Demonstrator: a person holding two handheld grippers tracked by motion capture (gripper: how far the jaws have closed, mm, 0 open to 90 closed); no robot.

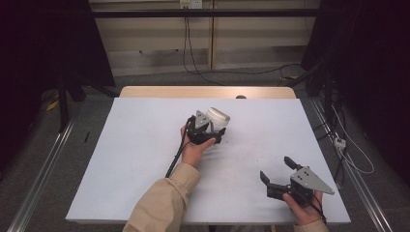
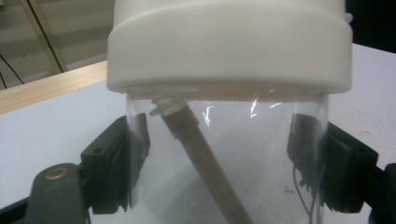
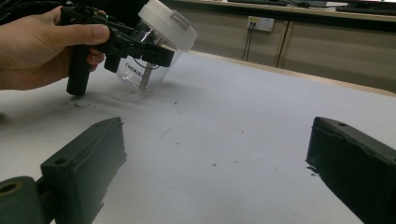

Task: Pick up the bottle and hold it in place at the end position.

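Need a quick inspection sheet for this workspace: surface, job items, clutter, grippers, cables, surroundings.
Surface: white table top, a few small dark specks.
Job's things: clear cup with white lid, tilted, a straw inside.
Clutter: nothing seen.
Grippers: left gripper shut on the cup's clear wall; right gripper open, empty, apart from the cup.
Cables: black cable trails from the left gripper; more on the floor.
Surroundings: wooden table edge, wall sockets, dark curtains.

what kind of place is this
Most likely a lab or recording room, not a home: a white-topped table stands on grey carpet between dark curtains, cables trail across the floor, and wall sockets sit above plain cabinets.
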